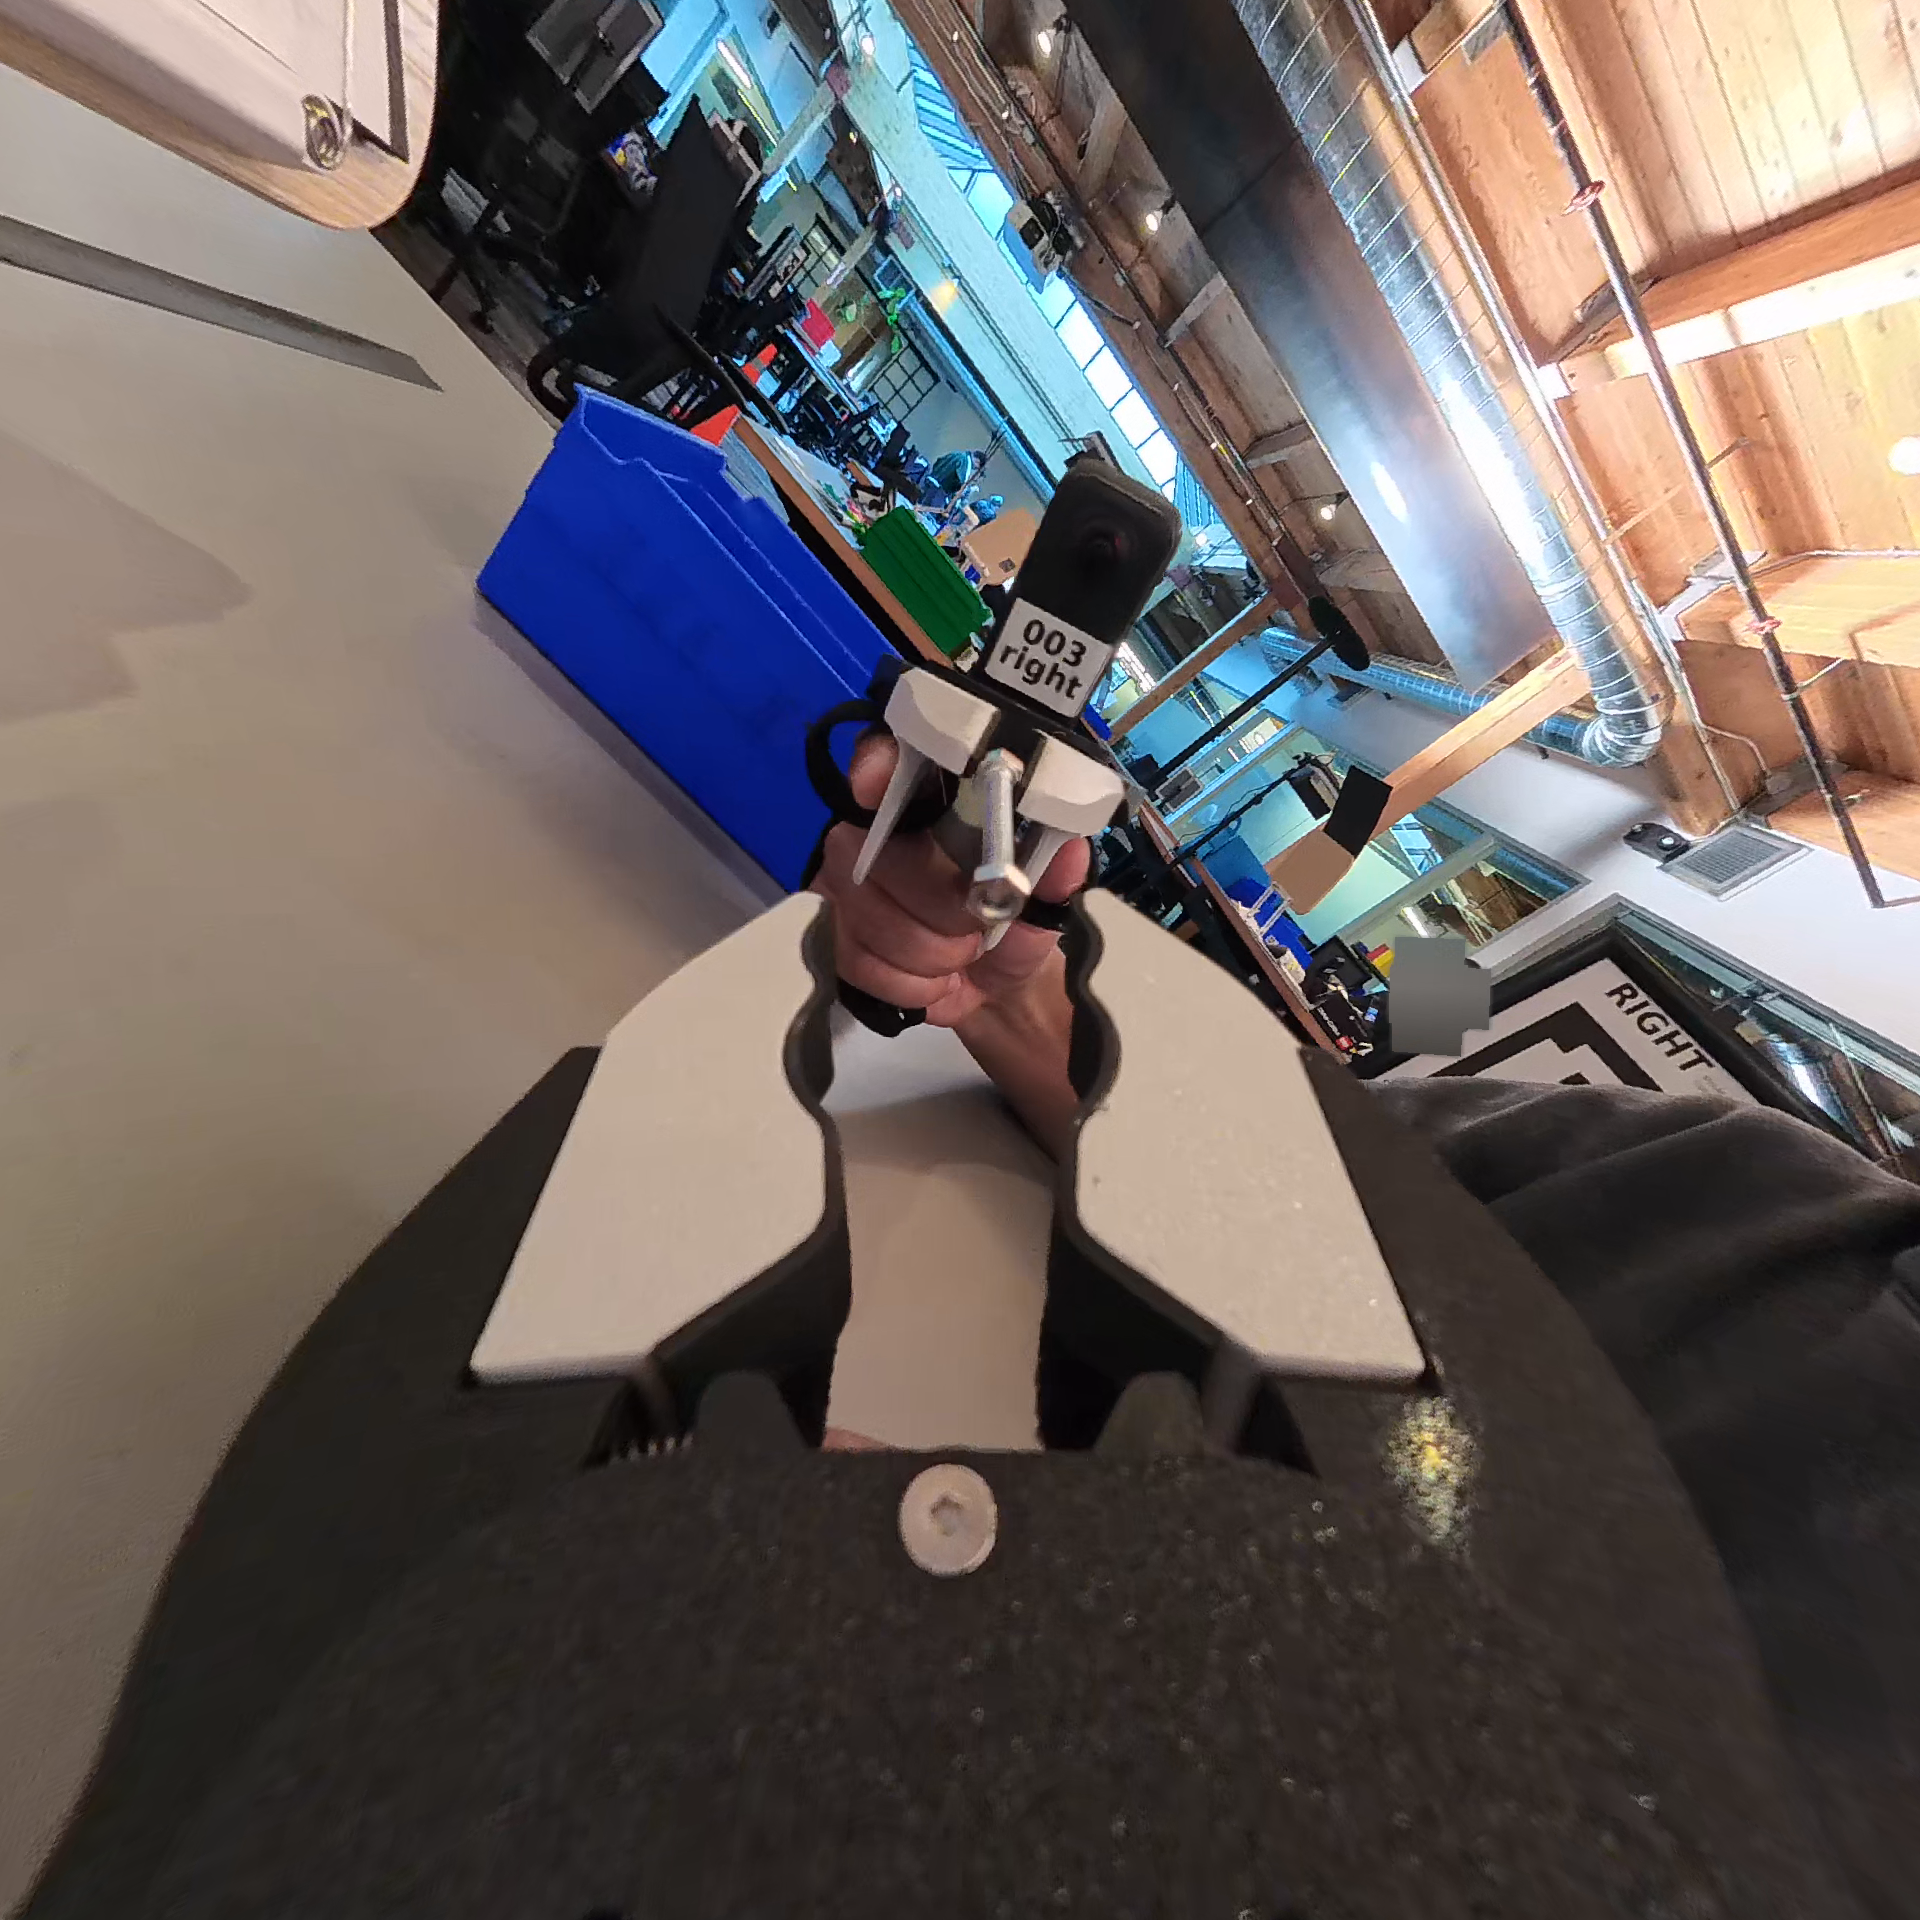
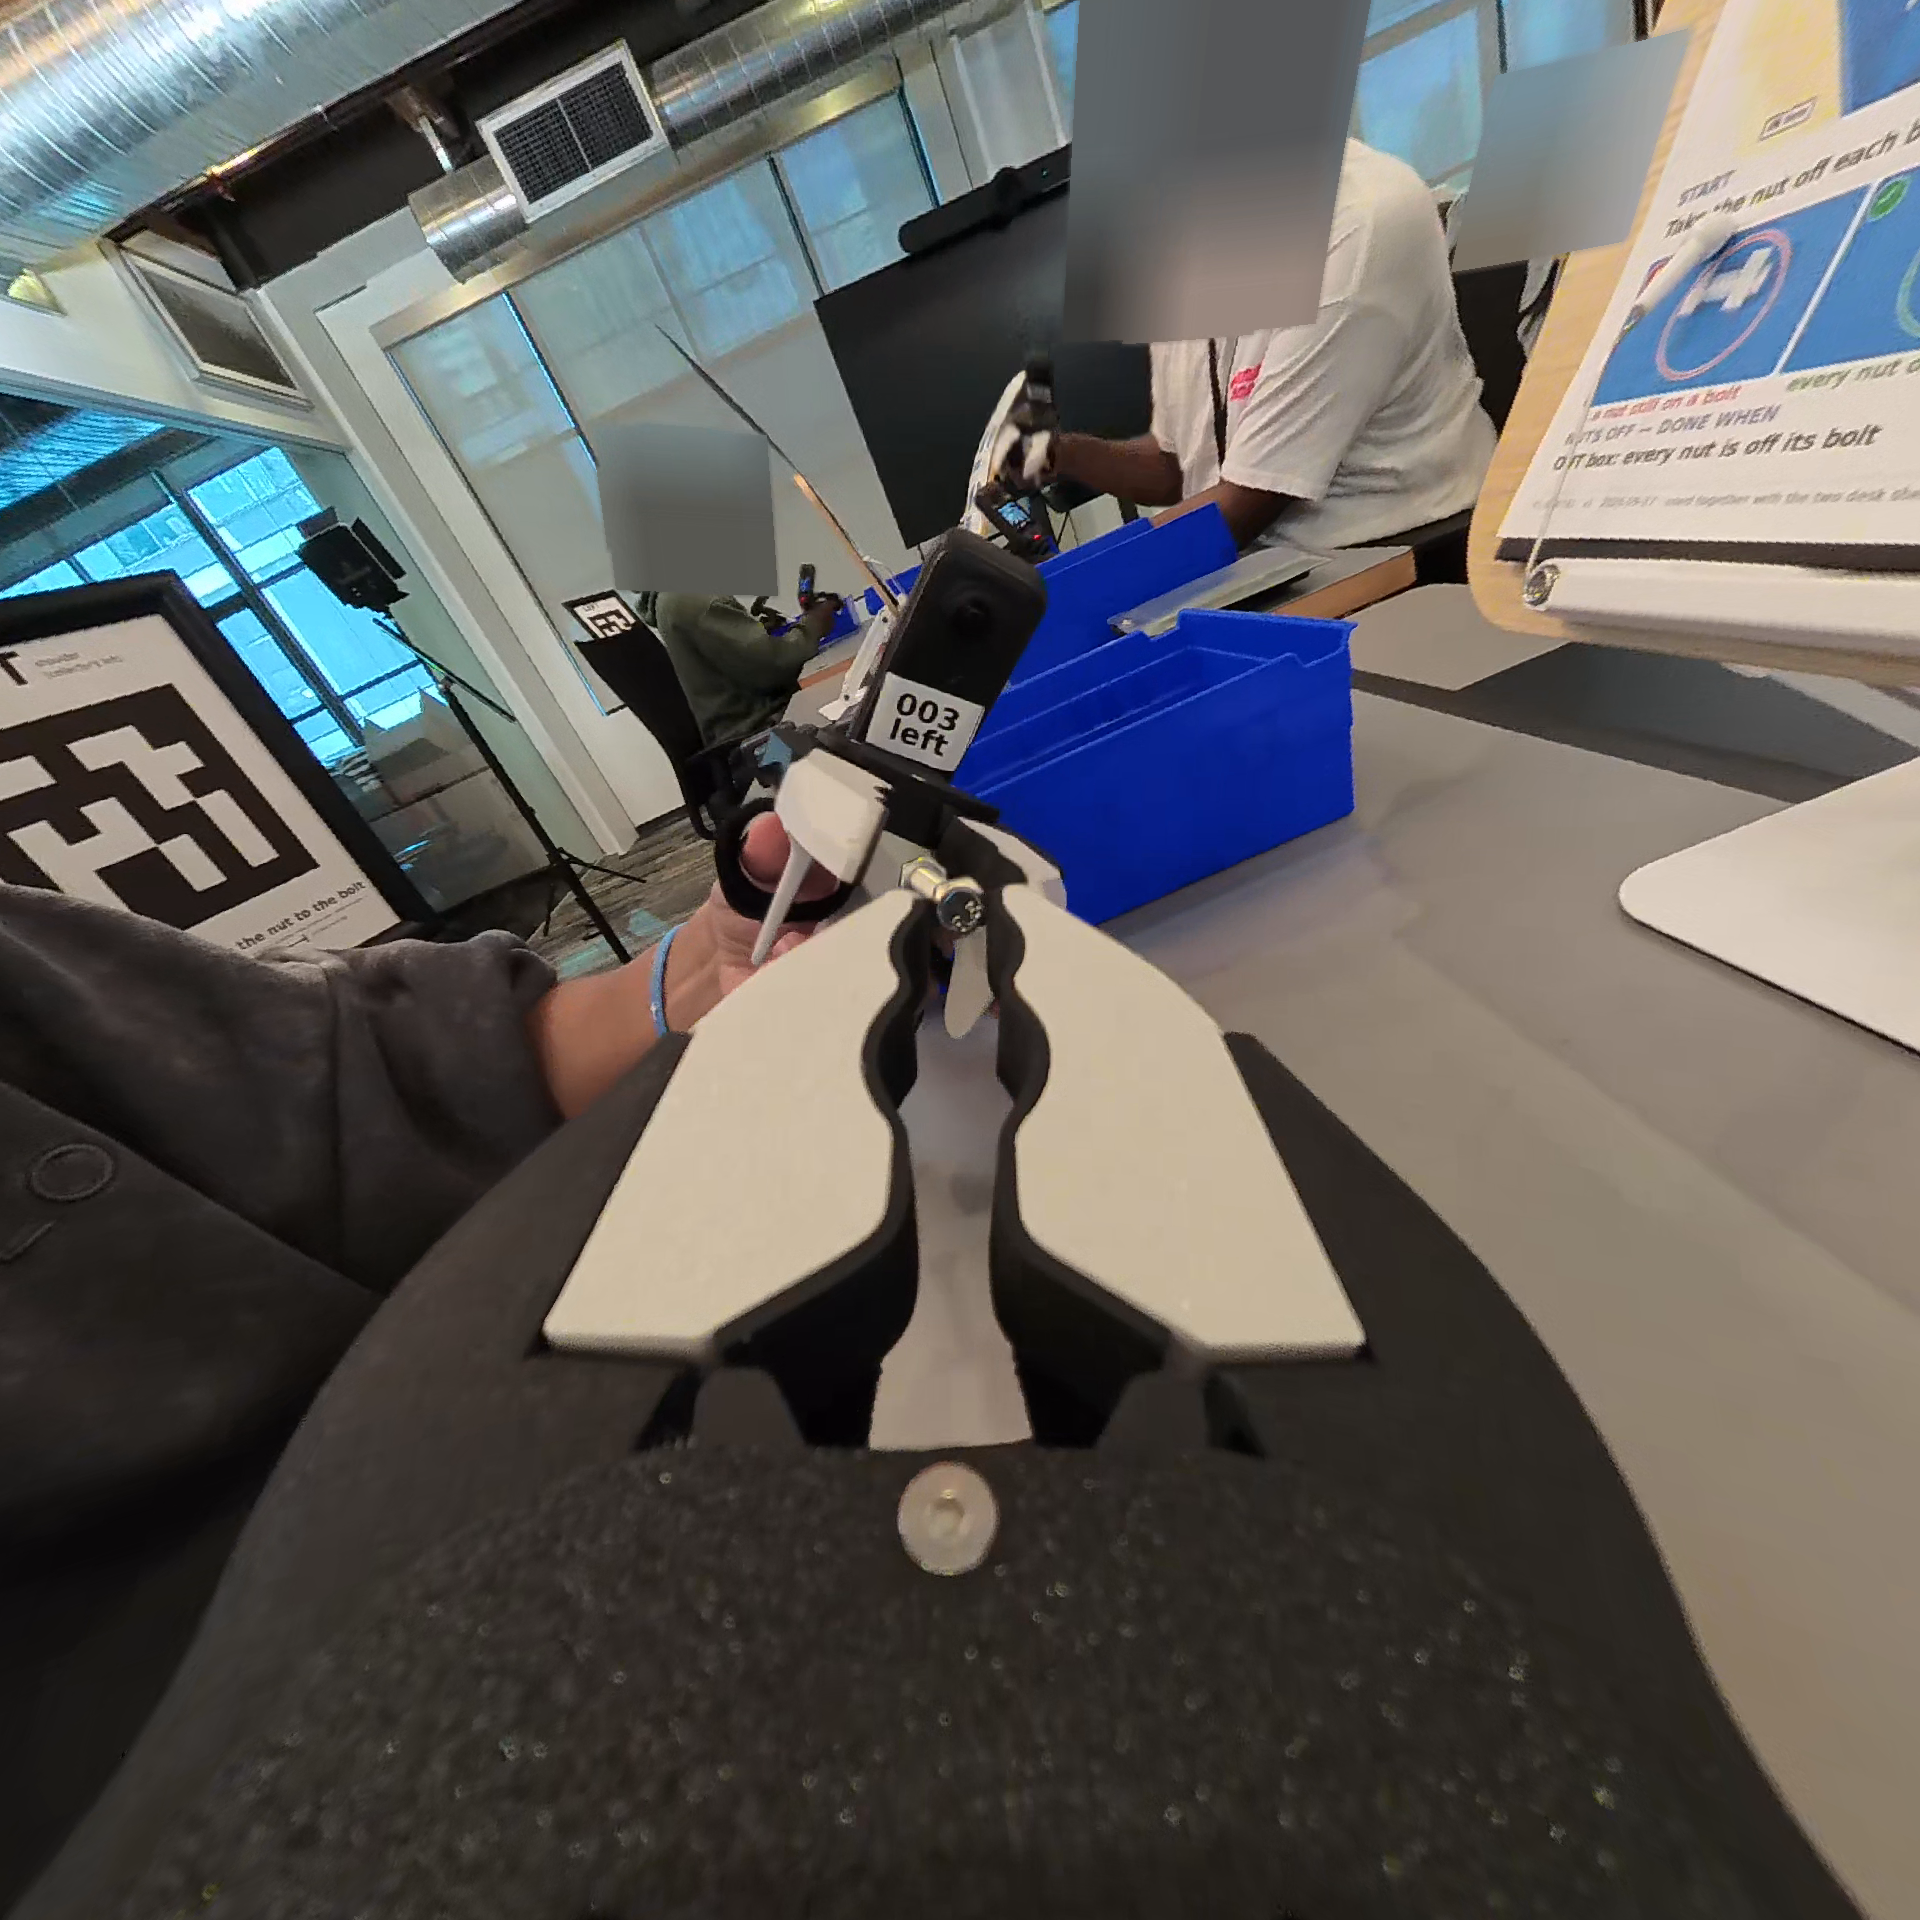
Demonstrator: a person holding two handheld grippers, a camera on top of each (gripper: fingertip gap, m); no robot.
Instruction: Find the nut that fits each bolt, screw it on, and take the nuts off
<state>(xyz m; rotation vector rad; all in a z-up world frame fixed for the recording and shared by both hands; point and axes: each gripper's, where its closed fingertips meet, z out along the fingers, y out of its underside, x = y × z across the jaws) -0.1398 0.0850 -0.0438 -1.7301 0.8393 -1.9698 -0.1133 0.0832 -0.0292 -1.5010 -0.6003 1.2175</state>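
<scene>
Bolt [image 1: 995, 844] pinched in the right claw [image 1: 951, 883]; left claw [image 2: 873, 961] spread, holding nothing. Weak pinch could drop it onto the table [image 2: 1455, 1039].

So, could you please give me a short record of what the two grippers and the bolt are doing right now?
left gripper: fingers spread open, nothing between them
right gripper: faces the left one, tips close together
silver hex-head steel bolt: up in the air, lying between the right gripper's fingers
grip on bolt: cannot tell if it is clamped
blue plastic bin: on the grey table, behind both grippers
</scene>
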